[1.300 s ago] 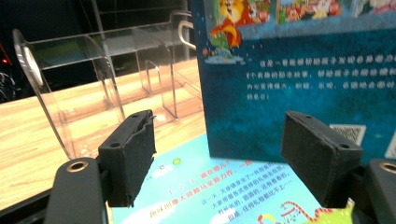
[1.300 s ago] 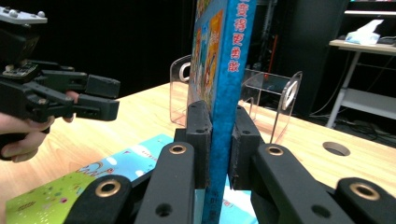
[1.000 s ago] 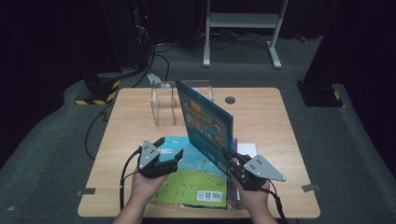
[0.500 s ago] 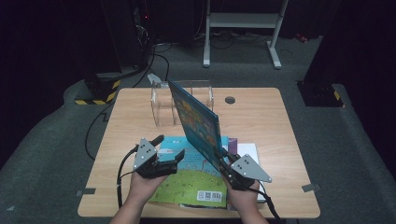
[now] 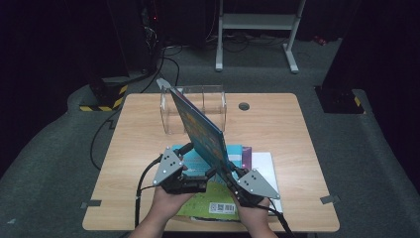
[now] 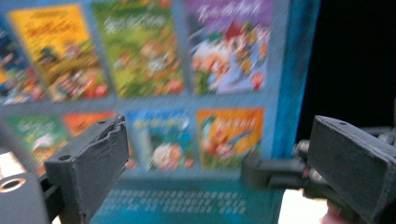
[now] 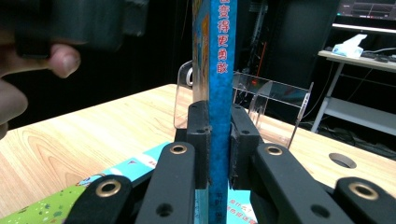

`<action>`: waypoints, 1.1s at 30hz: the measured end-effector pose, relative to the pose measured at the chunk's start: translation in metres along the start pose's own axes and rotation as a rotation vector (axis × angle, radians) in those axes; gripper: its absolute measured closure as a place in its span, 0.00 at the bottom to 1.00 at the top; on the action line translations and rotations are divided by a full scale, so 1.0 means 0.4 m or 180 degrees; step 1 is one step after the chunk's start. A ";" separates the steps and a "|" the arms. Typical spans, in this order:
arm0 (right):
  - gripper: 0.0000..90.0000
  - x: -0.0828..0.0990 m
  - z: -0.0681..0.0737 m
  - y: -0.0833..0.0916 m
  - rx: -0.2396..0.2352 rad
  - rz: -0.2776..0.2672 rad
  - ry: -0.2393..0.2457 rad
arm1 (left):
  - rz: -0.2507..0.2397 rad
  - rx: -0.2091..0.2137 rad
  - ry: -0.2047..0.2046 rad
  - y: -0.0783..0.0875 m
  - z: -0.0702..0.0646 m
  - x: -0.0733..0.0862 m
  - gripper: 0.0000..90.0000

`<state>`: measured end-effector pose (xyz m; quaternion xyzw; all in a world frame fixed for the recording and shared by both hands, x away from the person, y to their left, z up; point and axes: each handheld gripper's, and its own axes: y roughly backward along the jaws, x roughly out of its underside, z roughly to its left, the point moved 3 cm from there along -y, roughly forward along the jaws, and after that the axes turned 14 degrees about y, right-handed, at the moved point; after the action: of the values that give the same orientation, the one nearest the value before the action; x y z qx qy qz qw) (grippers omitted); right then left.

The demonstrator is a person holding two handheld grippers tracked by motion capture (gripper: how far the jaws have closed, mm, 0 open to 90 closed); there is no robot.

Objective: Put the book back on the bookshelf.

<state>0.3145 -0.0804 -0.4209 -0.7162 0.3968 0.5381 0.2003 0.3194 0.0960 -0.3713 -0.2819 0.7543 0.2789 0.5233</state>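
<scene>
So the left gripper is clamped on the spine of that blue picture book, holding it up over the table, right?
Not quite: the right gripper is the one clamped on the blue picture book, as the right gripper view shows. The left gripper stands open beside it.

Left gripper view: the blue book's cover (image 6: 154, 84) is motion-blurred, its printed panels and lower text illegible, and its top and left run past the frame. Right gripper view: the spine (image 7: 222, 70) beyond the jaws is cut off above; the hand (image 7: 28, 70) alongside is blurred and partly cropped.
</scene>
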 end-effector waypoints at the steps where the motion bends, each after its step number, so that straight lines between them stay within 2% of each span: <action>1: 0.91 0.001 0.002 0.000 0.0002 -0.0001 -0.0004 | 0.0012 0.0008 0.0015 -0.006 -0.003 -0.002 0.06; 5: 0.91 0.006 0.005 0.000 -0.0002 -0.0008 -0.0032 | 0.0060 0.0050 0.0103 -0.029 -0.015 -0.007 0.03; 10: 0.90 0.008 0.009 0.002 -0.0030 -0.0009 -0.0042 | 0.0034 0.0029 0.0125 -0.043 -0.022 -0.011 0.03; 16: 0.90 0.007 0.022 0.002 -0.0058 -0.0025 -0.0056 | 0.0055 -0.0061 0.0110 -0.046 -0.014 -0.011 0.01; 33: 0.83 -0.001 0.039 0.001 -0.0187 -0.0025 -0.0151 | 0.0096 -0.0143 0.0093 -0.044 -0.004 0.000 0.00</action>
<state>0.3049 -0.0693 -0.4257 -0.7104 0.3731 0.5655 0.1906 0.3309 0.0829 -0.3732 -0.2862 0.7595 0.2995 0.5015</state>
